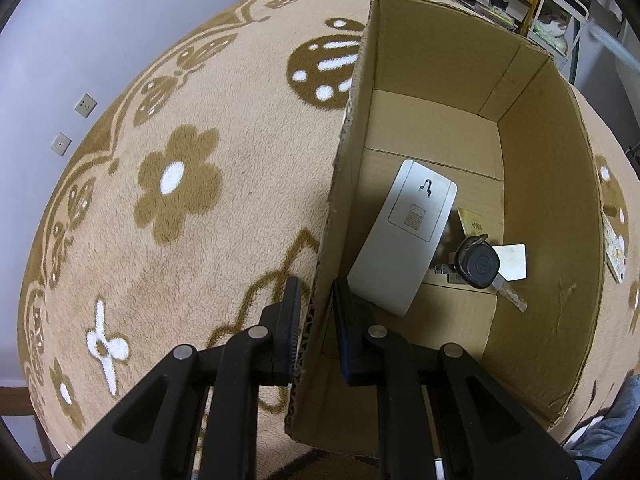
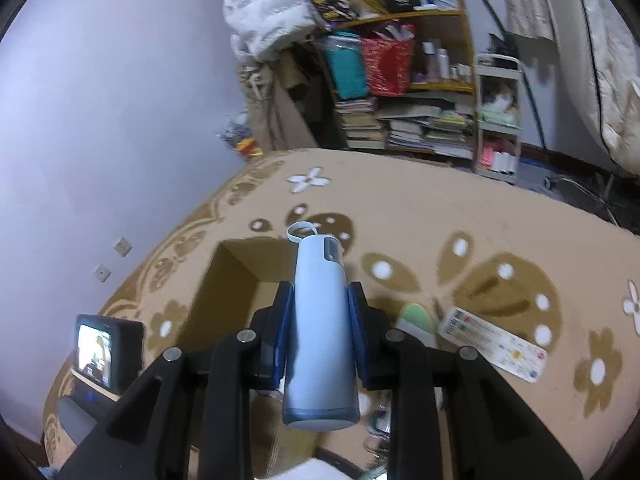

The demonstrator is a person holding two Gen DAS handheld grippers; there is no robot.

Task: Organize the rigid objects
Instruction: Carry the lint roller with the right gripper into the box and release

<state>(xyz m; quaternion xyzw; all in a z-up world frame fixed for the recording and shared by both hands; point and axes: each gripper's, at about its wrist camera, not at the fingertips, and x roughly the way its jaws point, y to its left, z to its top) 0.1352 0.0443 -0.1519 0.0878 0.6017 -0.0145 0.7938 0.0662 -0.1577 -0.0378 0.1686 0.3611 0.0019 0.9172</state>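
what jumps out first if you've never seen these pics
The pale blue bottle clamped in the right tongs, cap end pointing away, fills the middle of the right wrist view. In the left wrist view, the left tongs pinch the near wall of an open cardboard box on the flowered blanket, with a grey remote and a black key fob inside.

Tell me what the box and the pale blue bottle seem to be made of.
Box: brown corrugated cardboard, matte; the fluting shows along its cut wall edge, which the left tongs pinch. Bottle: smooth pale blue shell with a soft sheen, likely coated metal or plastic, I cannot tell which; held in the right tongs.
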